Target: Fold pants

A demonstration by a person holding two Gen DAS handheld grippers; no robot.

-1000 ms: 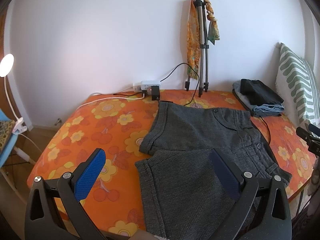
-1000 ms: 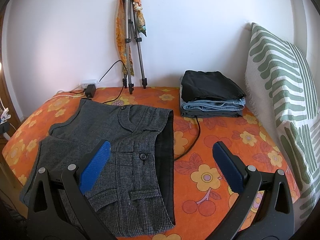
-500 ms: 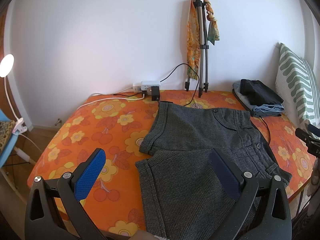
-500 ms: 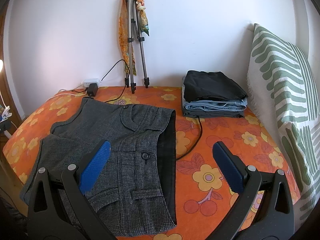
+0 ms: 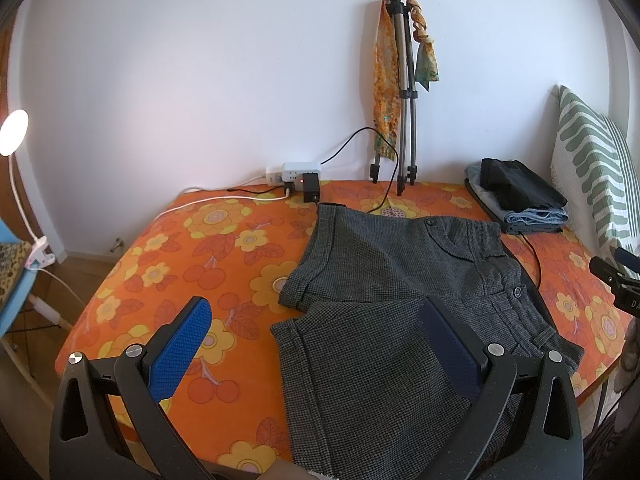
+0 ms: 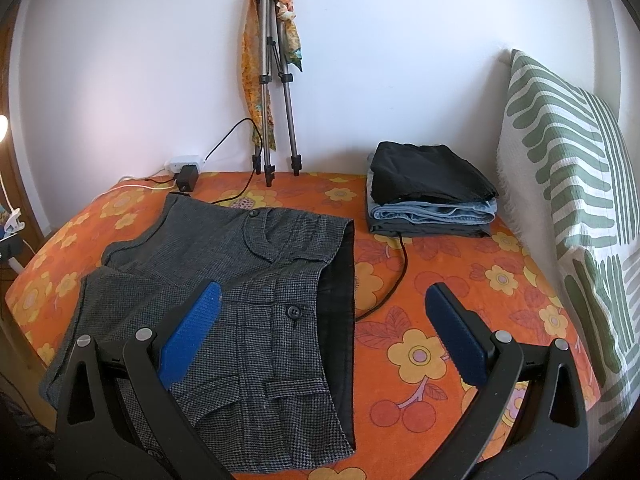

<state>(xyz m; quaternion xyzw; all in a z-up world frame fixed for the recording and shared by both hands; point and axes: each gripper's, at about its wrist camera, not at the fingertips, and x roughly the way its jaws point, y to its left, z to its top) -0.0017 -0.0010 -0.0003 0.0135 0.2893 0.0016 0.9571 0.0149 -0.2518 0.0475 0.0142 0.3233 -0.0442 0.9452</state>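
Note:
Grey tweed shorts (image 5: 400, 288) lie flat on the orange flowered bed (image 5: 192, 256), legs to the left, waistband to the right. In the right wrist view the shorts (image 6: 248, 280) show a button and dark lining at the waist. My left gripper (image 5: 316, 344) is open and empty, hovering above the near leg hem. My right gripper (image 6: 324, 328) is open and empty, above the waistband's near end. The right gripper's tip shows at the left wrist view's right edge (image 5: 612, 280).
A stack of folded clothes (image 6: 432, 196) sits at the back right. A striped pillow (image 6: 568, 184) leans on the right. A tripod with a scarf (image 6: 272, 80), a power strip (image 5: 300, 172) and a black cable (image 6: 396, 272) lie along the wall.
Both grippers have drifted slightly; the views shift a little. The shorts have not moved.

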